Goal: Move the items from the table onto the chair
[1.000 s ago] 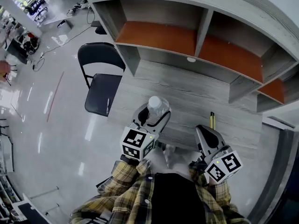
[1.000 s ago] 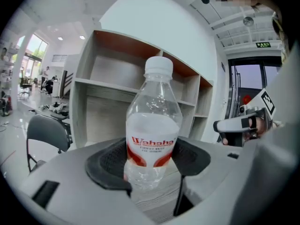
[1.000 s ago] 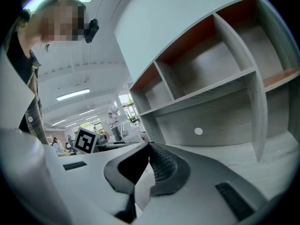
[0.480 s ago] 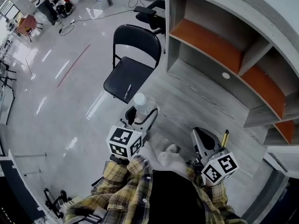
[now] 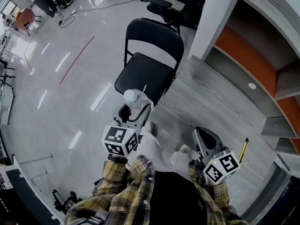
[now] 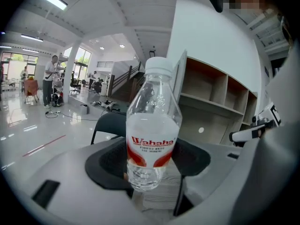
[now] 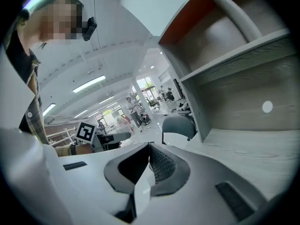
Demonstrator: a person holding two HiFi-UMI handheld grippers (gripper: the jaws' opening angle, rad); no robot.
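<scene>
Bottle [image 6: 152,139] stood upright, clamped in the left tongs [image 5: 137,109], with the chair [image 5: 140,74] just ahead and below (right tongs [image 5: 204,138] were shut, empty, farther back over the bench [image 5: 211,97]).

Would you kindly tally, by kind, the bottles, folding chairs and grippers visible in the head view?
Water bottle: 1
Folding chair: 1
Grippers: 2, left gripper and right gripper
Total: 4
</scene>
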